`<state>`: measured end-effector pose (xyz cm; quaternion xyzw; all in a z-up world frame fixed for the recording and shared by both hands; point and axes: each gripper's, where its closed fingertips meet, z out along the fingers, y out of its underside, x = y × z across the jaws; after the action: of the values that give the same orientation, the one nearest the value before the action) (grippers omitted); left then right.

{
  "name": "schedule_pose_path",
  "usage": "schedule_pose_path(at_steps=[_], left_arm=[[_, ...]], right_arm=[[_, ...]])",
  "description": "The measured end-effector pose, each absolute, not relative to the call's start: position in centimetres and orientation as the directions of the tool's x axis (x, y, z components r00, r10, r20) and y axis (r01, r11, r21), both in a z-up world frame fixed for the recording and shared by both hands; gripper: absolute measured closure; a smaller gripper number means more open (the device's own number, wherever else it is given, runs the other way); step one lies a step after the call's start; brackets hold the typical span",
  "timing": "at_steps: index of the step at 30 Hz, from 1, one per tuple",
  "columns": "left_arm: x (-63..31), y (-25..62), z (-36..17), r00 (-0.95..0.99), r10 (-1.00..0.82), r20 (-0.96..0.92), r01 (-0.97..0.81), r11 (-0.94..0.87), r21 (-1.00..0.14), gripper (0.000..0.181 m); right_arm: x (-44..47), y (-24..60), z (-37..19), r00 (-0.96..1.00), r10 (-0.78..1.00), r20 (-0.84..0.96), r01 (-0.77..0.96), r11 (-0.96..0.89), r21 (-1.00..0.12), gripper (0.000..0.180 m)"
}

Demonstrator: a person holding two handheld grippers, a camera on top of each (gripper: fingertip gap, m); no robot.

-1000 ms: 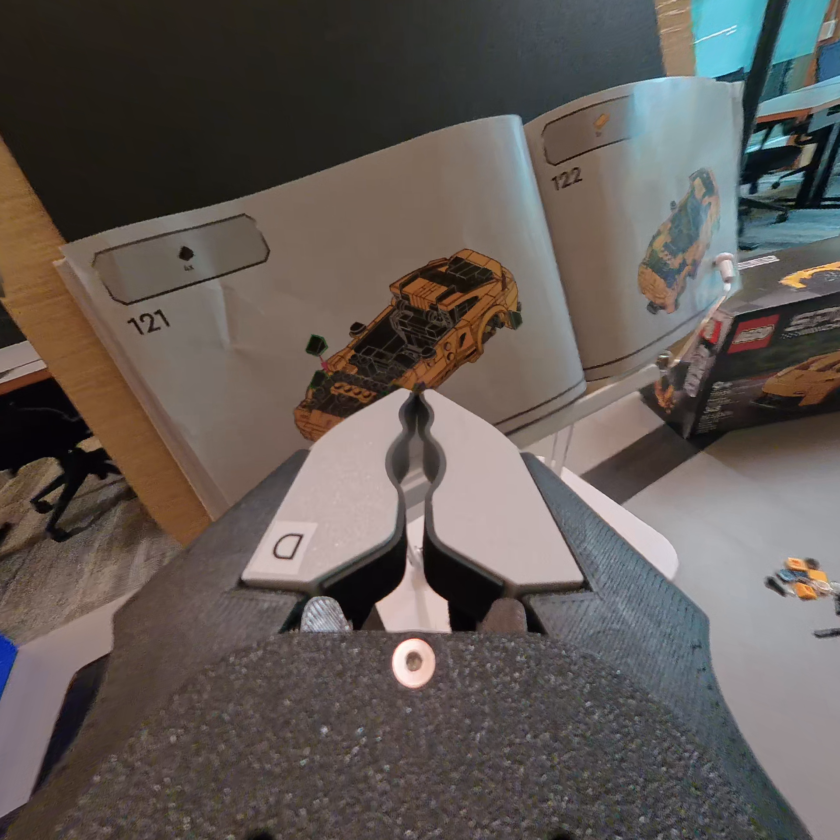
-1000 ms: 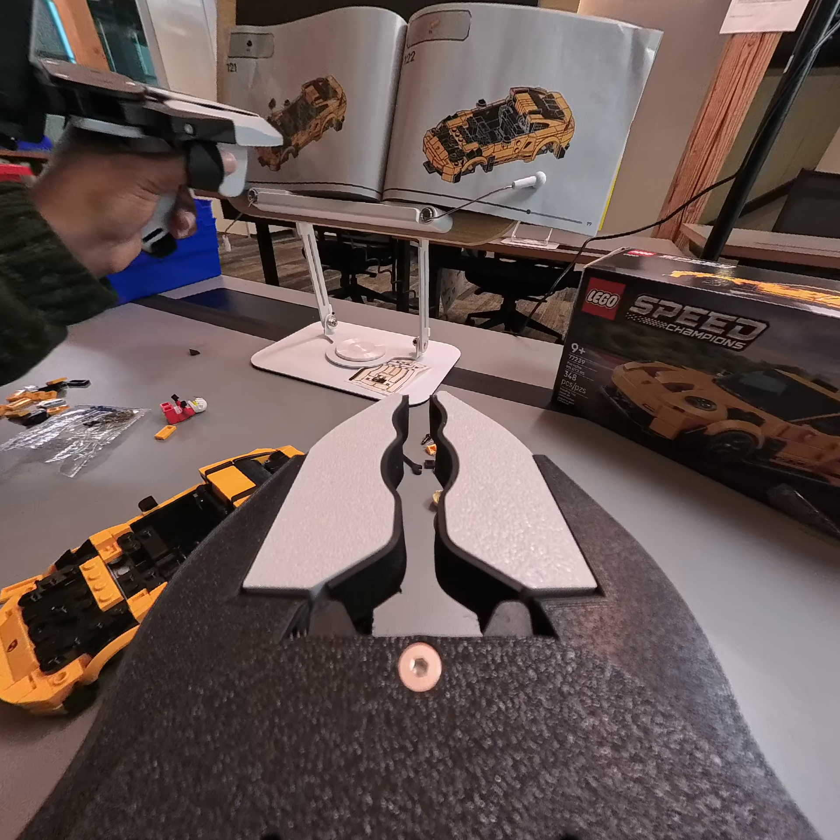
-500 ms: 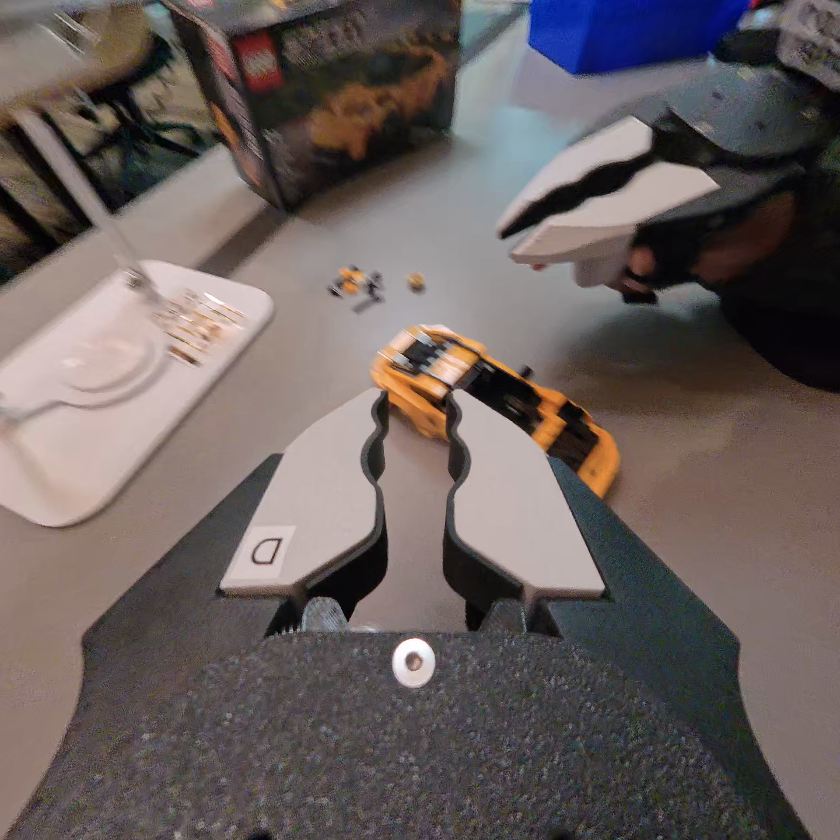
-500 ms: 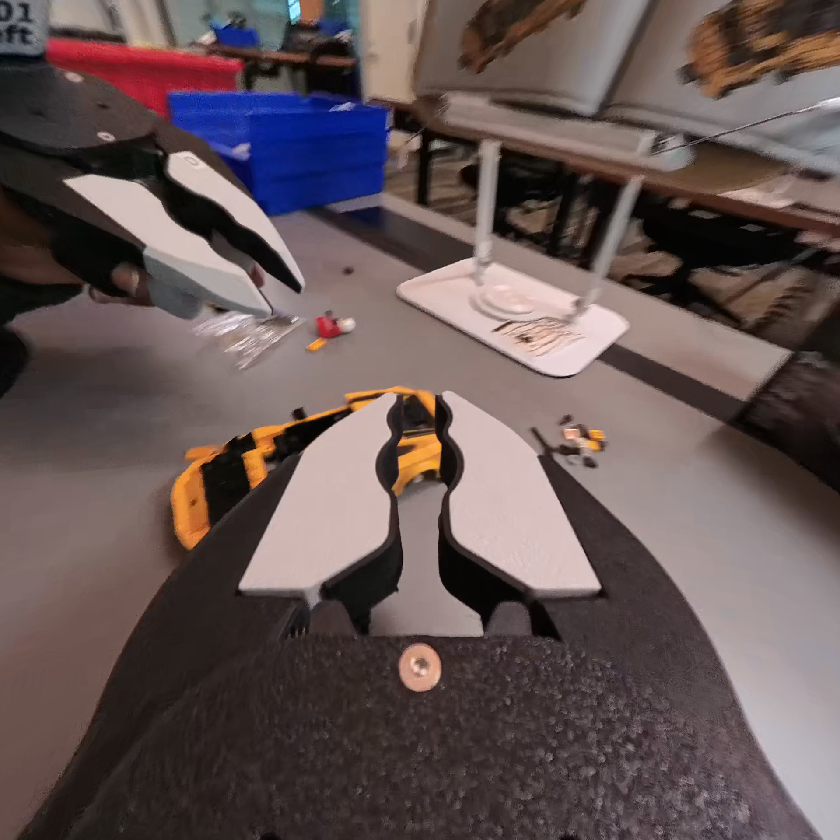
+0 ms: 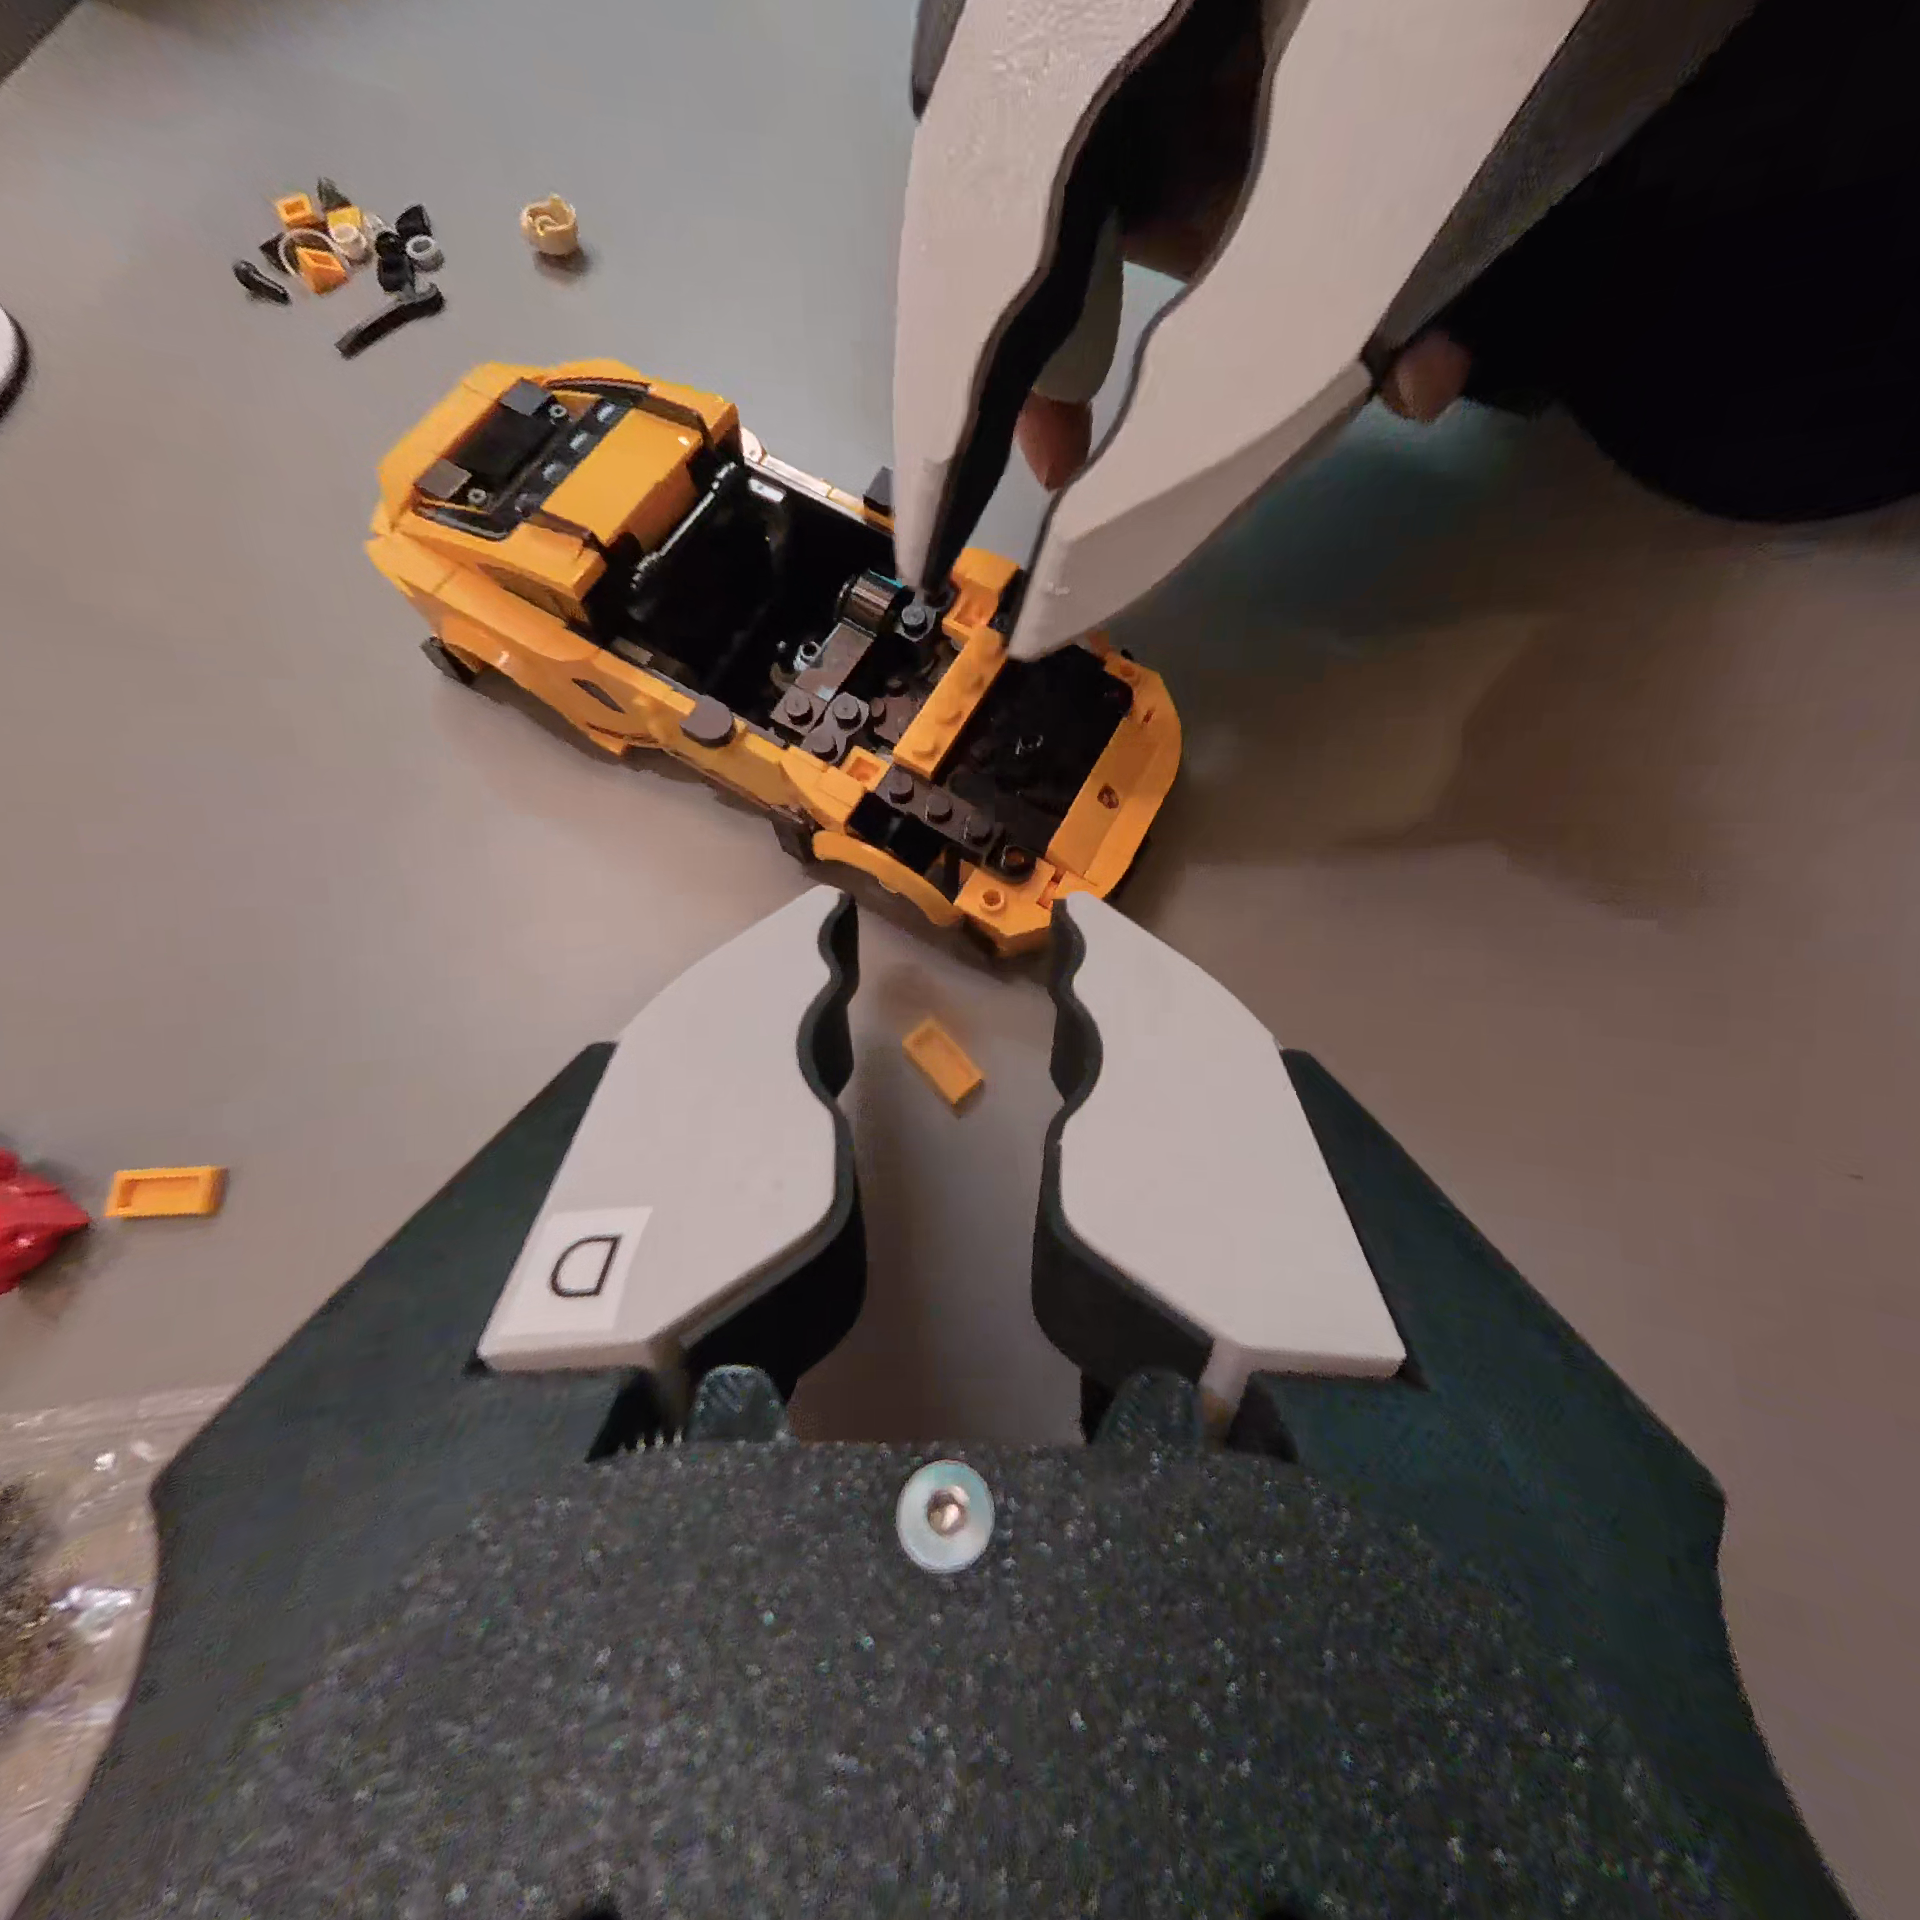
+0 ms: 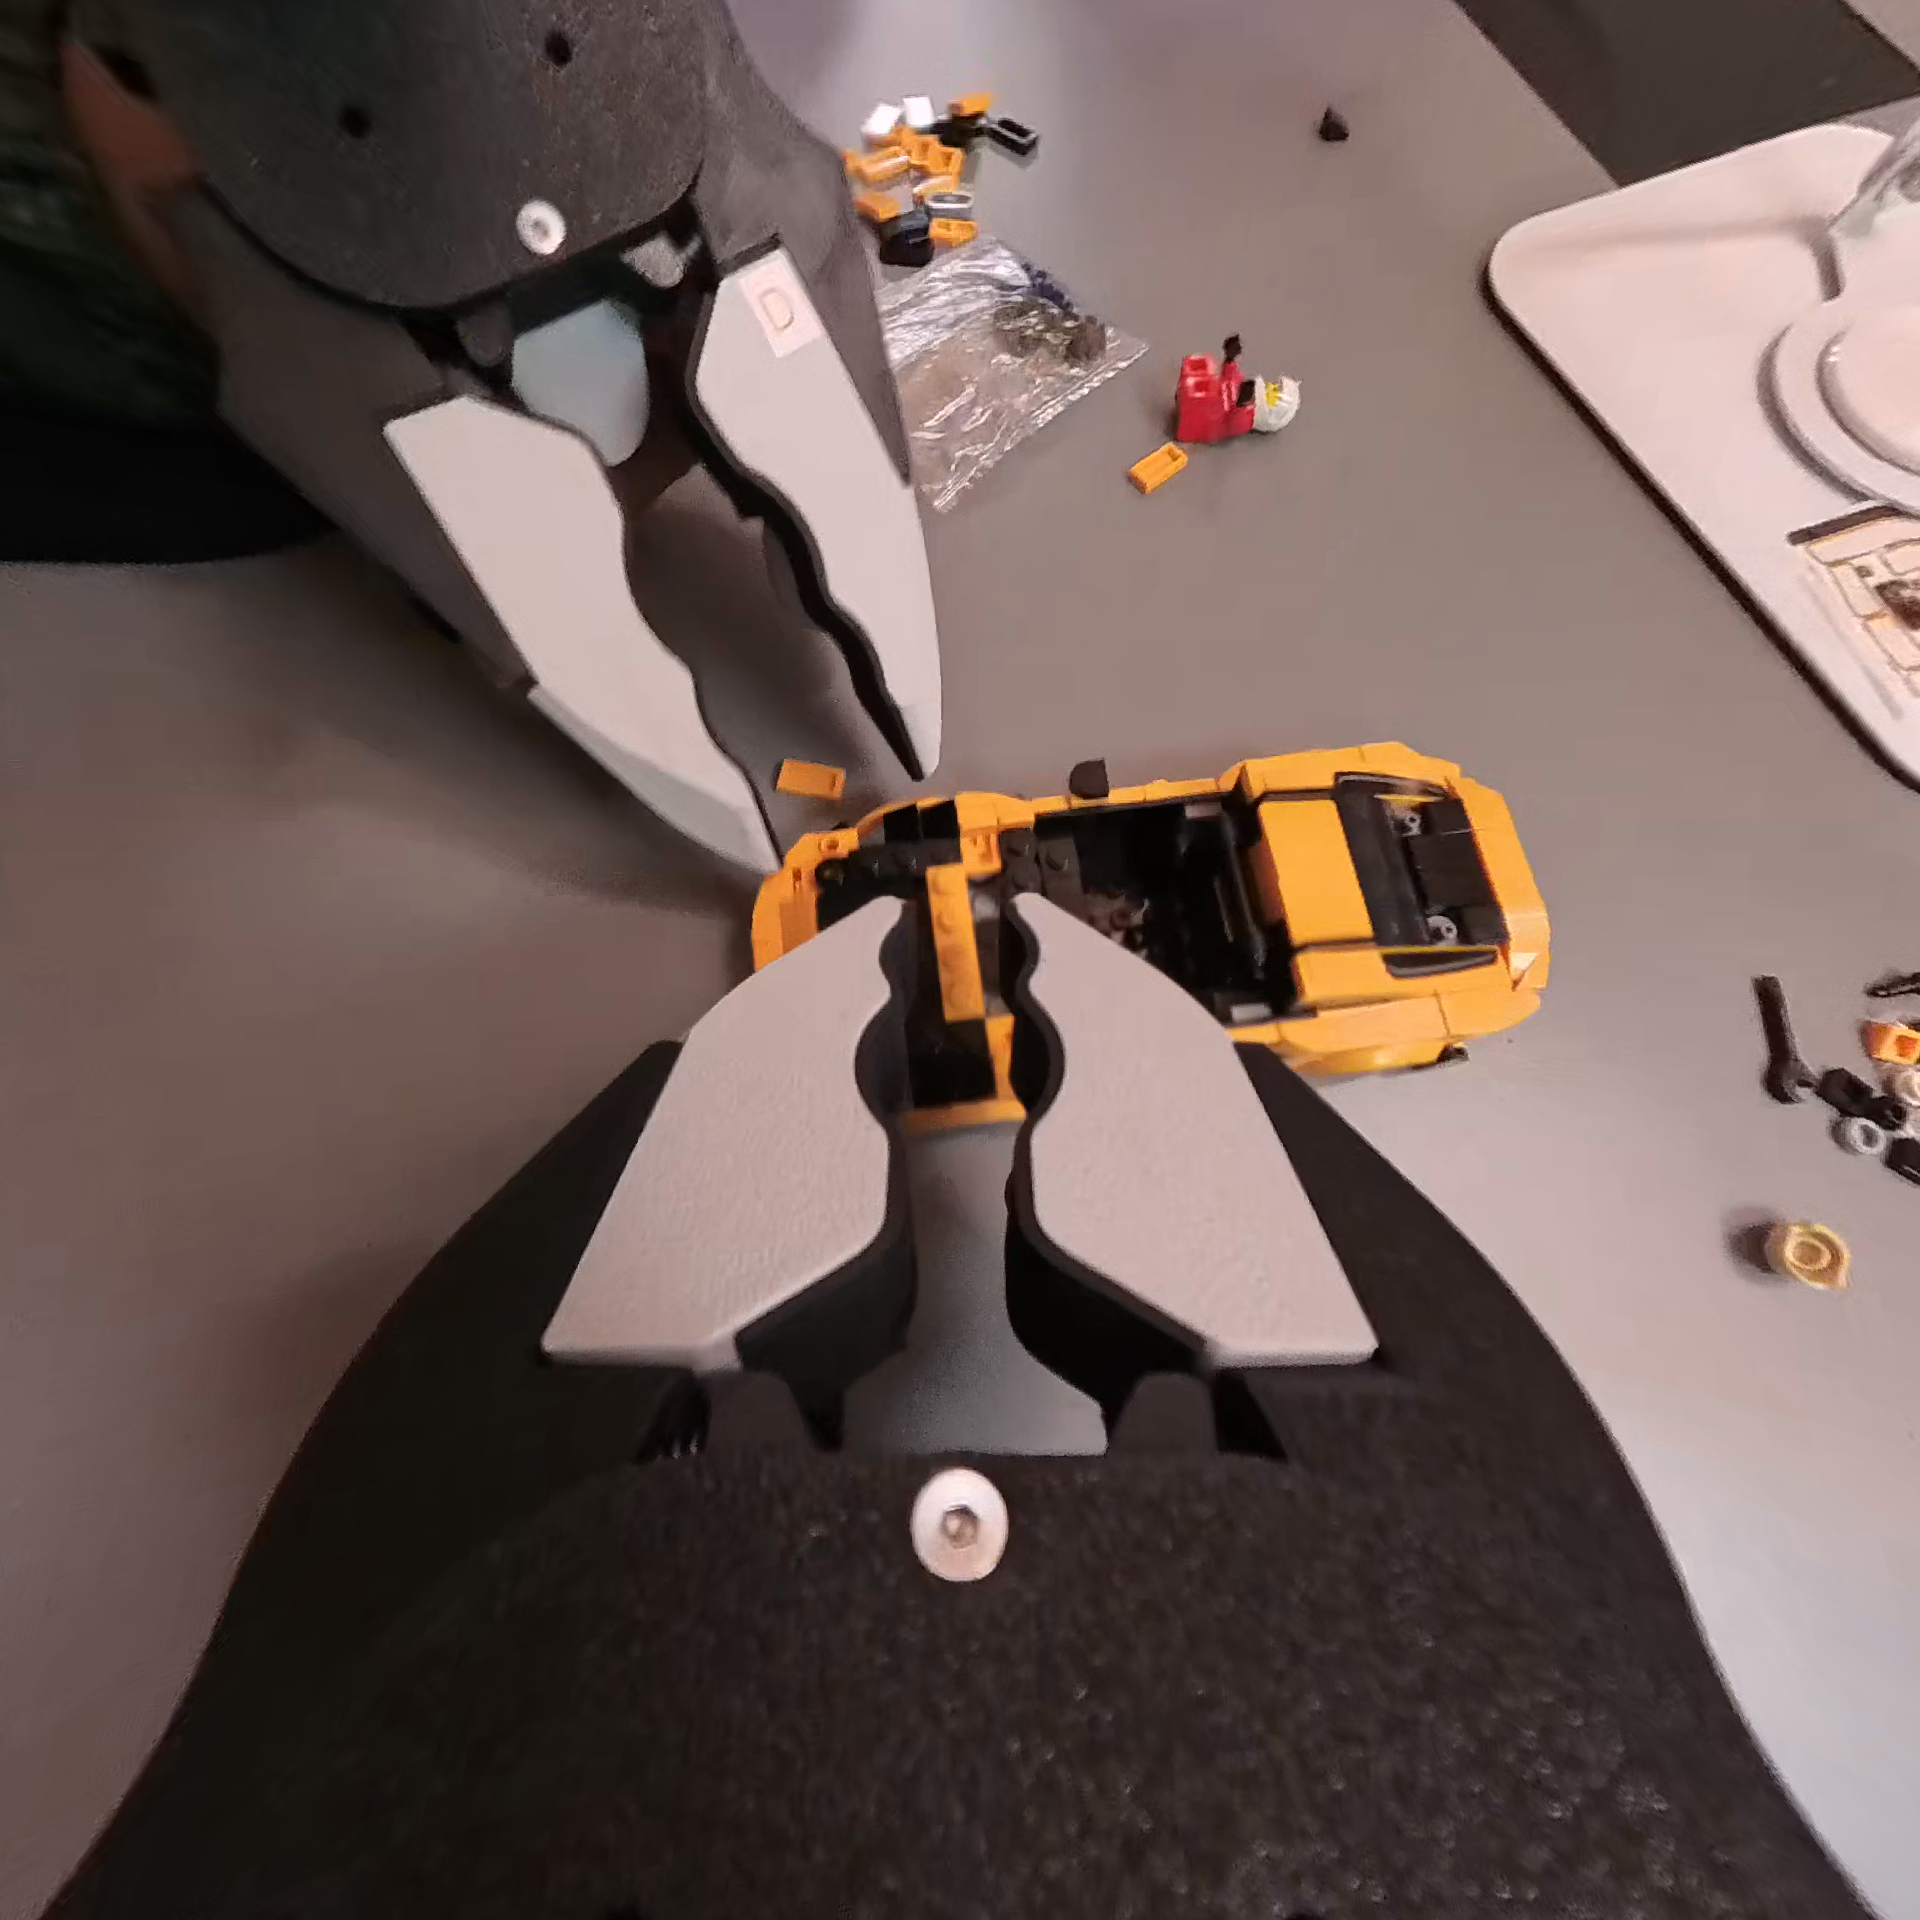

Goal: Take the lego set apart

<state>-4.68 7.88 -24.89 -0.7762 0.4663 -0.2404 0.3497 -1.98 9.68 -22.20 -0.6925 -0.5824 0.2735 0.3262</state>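
The orange and black lego car [image 5: 665, 540] stands on the grey table, roof off and cockpit exposed; it also shows in the right wrist view [image 6: 1330, 935]. My right gripper [image 6: 956, 914] is open a little, its tips down on the front of the cockpit on either side of an orange strip [image 6: 951, 966]; it comes in from above in the left wrist view [image 5: 977, 613]. My left gripper [image 5: 956, 914] is open and empty just off the car's nose, over a small loose orange tile [image 5: 942, 1058]. It also shows in the right wrist view [image 6: 842, 816].
Loose small parts [image 5: 343, 249] and a tan piece [image 5: 548, 223] lie beyond the car. An orange tile [image 5: 166, 1192], a red piece [image 6: 1216, 400] and a plastic bag [image 6: 997, 364] lie on the left gripper's side. The white stand base [image 6: 1662, 343] is at the right wrist view's right edge. About 5 centimetres separates my left fingertips from my right. It is some 12 centimetres from my left tips to the orange tile [image 5: 166, 1192]. My right wrist view [image 6: 1158, 465] looks at it from another angle.
Both grippers have swung down from the booklet and box to the car. The left gripper went from shut to open. The right gripper's tips have reached the cockpit.
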Motion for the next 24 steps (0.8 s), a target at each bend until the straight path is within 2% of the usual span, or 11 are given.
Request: schedule_pose_path(at_steps=[7, 10, 17, 24], left_arm=[[-4.0, 7.4, -25.1, 0.433, -0.899, 0.067, -0.538, -0.317, -0.781, 0.145], [-3.6, 7.2, -25.0, 0.427, -0.900, 0.082, -0.528, -0.322, -0.786, 0.145], [-3.1, 6.6, -24.8, 0.396, -0.910, 0.123, -0.506, -0.328, -0.797, 0.147], [-3.5, 7.2, -25.0, 0.438, -0.892, 0.110, -0.506, -0.346, -0.790, 0.146]], right_arm=[[-4.2, 8.9, -23.4, 0.193, 0.978, -0.083, 0.736, -0.200, -0.647, 0.160], [-4.2, 9.2, -23.7, 0.226, 0.972, -0.056, 0.771, -0.214, -0.600, 0.161], [-4.2, 8.3, -24.1, 0.171, 0.983, 0.060, 0.829, -0.111, -0.548, 0.169], [-3.8, 8.5, -24.3, 0.132, 0.986, 0.102, 0.868, -0.065, -0.493, 0.171]])
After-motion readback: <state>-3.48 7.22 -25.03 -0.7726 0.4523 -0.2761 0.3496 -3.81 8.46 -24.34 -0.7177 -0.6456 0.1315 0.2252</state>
